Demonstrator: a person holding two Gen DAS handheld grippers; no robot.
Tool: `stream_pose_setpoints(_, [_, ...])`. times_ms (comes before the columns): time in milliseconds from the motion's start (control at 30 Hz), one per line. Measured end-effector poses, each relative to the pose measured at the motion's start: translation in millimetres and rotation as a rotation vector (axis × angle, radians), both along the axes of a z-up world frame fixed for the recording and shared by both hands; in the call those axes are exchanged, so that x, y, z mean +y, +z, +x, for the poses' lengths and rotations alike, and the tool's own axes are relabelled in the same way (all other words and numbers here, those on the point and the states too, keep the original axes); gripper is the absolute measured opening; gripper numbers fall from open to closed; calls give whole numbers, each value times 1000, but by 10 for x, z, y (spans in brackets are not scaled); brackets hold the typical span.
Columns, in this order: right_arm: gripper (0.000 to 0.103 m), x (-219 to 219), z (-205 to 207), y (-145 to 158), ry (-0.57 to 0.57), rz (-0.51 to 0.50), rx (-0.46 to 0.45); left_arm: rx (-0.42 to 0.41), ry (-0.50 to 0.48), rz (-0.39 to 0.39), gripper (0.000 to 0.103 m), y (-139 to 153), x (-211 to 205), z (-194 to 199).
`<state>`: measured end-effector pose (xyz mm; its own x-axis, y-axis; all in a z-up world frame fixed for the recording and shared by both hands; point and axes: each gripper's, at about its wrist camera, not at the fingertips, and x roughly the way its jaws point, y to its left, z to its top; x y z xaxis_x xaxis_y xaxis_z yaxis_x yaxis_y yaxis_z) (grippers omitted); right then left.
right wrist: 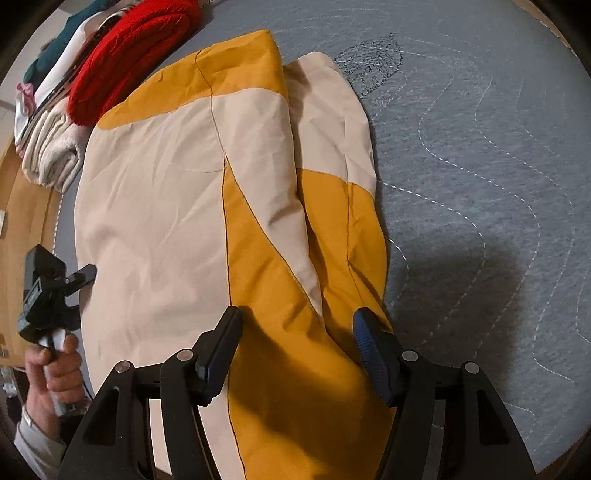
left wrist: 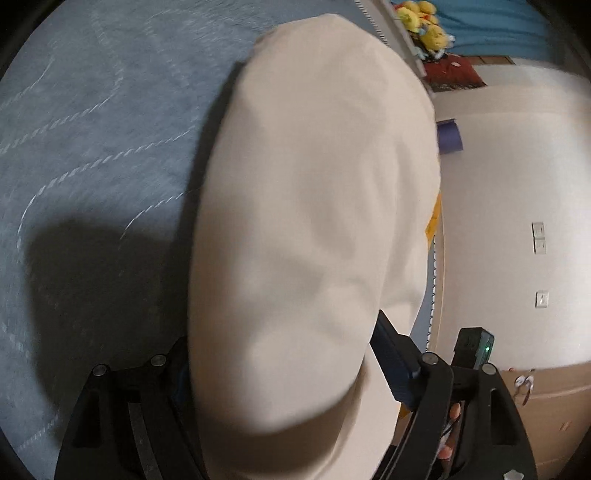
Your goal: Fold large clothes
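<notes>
A large cream and mustard-yellow garment (right wrist: 177, 206) lies spread on the grey quilted bed cover (right wrist: 480, 177). My right gripper (right wrist: 295, 343) hangs open just over its near yellow part, one finger on each side of a raised fold, pads not pressing. My left gripper (right wrist: 55, 291), held by a hand (right wrist: 51, 365), sits at the garment's left edge. In the left wrist view cream cloth (left wrist: 314, 221) fills the space in the left gripper (left wrist: 284, 339) and hides its left finger. The jaws stand wide and the blue pad of the right finger (left wrist: 391, 365) shows bare beside the cloth.
Folded clothes are stacked at the bed's far left: a red knit (right wrist: 129, 55), a cream fleece (right wrist: 51, 155), white and teal pieces. A white wall with switches (left wrist: 517, 184), yellow plush toys (left wrist: 424, 22) and a brown cabinet (left wrist: 554, 406) lie beyond the bed edge.
</notes>
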<state>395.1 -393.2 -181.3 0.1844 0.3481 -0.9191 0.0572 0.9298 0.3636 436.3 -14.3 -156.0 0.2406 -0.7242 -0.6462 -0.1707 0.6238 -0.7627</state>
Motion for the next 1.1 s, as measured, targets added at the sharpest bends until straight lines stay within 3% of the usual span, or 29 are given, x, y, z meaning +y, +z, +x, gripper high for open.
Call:
stream_pose_setpoints(33, [58,18,21,-10,5,-5,-6,-18,-1,22,61,42,-28,2])
stream_pose_setpoints(67, [45,60,59,-13,10,3,-15,-33,0,40,55,82,-51,1])
stream_pose_setpoints(100, [25,116,156,-43,12,21,-20,-54,1,65,44,175,-61,-8])
stream_pose_setpoints(167, [10,187,216,-15,5,45,-37,-105,-10,89,34,376,-92,40])
stream_pose_setpoints(200, [8,225,244,7,9,52,-45,-144,-17,99,32,517,-75,53])
stream_pose_setpoints(300, [6,339,315,67,9,60,-72,-211,-8,103,31,796,-18,138])
stream_pose_setpoints(433, [5,598,520,289,-18,120,-168,-245,48,135,32,970,513,198])
stream_pose_setpoints(533, [5,853,715,465,-14,162,-242,-211,96,143,35,883,922,274])
stream_pose_setpoints(633, [5,1149,824,565,21,178,-274,-110,148,138,43,582,1290,319])
stream_pose_setpoints(767, [5,1486,867,483,105,84,-235,2,142,131,52,328,1463,297])
stream_pose_setpoints(833, [5,1542,853,427,134,48,-205,-10,149,146,50,484,1486,282])
stream_pose_setpoints(933, [5,1592,879,378,154,-6,-195,-96,162,193,50,800,1625,112])
stream_pose_setpoints(1033, [6,1636,870,391,146,-34,-188,-151,76,180,50,974,1552,-90])
stream_pose_setpoints(1100, [10,1723,855,461,144,-67,-206,-150,-42,191,50,954,1335,-279])
